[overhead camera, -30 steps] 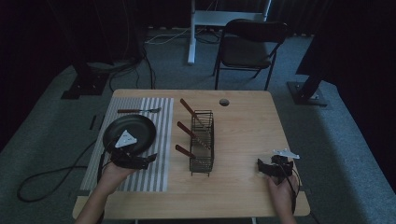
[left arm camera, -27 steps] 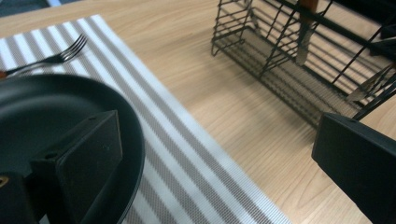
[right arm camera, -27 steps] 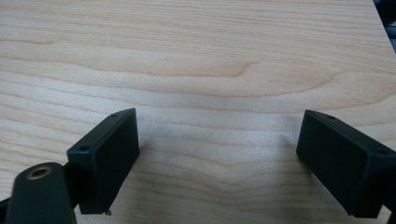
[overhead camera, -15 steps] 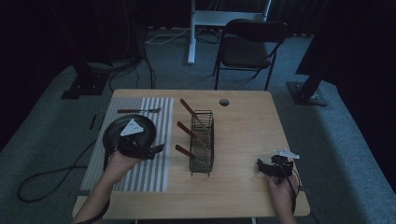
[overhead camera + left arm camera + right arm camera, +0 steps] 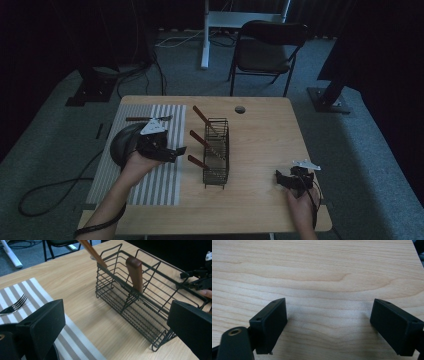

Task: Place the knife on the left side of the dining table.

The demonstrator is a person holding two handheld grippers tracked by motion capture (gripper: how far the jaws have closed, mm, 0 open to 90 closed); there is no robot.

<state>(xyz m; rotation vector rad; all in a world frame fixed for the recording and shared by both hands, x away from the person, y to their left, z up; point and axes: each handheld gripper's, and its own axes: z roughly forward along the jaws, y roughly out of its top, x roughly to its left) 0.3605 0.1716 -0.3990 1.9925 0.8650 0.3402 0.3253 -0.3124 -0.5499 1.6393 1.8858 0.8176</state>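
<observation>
So the light wooden table (image 5: 260, 150) sits mid-frame in the high view, with a striped placemat (image 5: 160, 185) along its left side and a black wire basket (image 5: 216, 152) standing roughly in the centre. Three wooden-handled utensils (image 5: 202, 117) poke out of the basket, all leaning toward the upper left of the frame. A fork (image 5: 147, 119) lies across the top end of the placemat, and a dark round pan (image 5: 120, 145) sits on the placemat's left edge. The left gripper (image 5: 172, 151) is held in a hand (image 5: 135, 165) over the pan and mat, pointing right toward the basket, with its jaws spread wide and nothing between them. In the left gripper view the two black jaws sit at the bottom corners, far apart, with the basket (image 5: 140, 297) between and beyond them; one brown handle (image 5: 135, 272) stands upright in a middle compartment and another slants out of the top of the frame, and the fork tines (image 5: 15, 305) show at the left edge on the stripes. The right gripper (image 5: 282, 179) is down at the lower right of the high view, near the table's front edge, well apart from the basket, held by the other hand (image 5: 300, 207). In its own view the jaws are also splayed wide, over bare wood grain (image 5: 324, 277).
</observation>
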